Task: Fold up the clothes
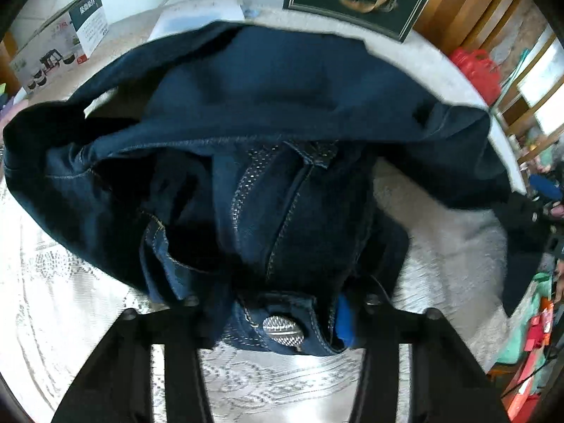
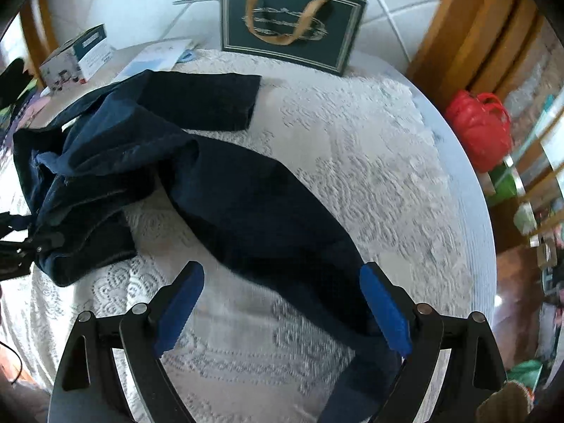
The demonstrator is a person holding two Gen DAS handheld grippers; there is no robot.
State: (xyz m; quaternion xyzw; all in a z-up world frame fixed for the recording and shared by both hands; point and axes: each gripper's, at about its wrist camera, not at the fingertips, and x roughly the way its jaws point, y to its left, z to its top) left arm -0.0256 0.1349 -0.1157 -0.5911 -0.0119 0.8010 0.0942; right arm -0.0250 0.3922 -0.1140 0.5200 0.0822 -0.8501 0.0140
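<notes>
Dark blue jeans (image 1: 282, 105) lie crumpled on a white lace tablecloth (image 1: 70, 282). In the left wrist view the waistband with its metal button (image 1: 283, 330) is bunched between the fingers of my left gripper (image 1: 275, 303). The blue pad (image 1: 343, 324) on the right presses against the denim, and cloth hides the other pad. In the right wrist view one trouser leg (image 2: 246, 204) runs diagonally across the cloth and passes under my right gripper (image 2: 282, 303). That gripper stands wide open over the leg, both blue pads (image 2: 183, 303) clear of the fabric.
A dark green gift bag (image 2: 289, 24) with gold handles stands at the table's back edge. A white printed box (image 2: 77, 56) and papers sit at the back left. The round table's edge (image 2: 472, 211) curves along the right, with a red bag (image 2: 479, 127) beyond it.
</notes>
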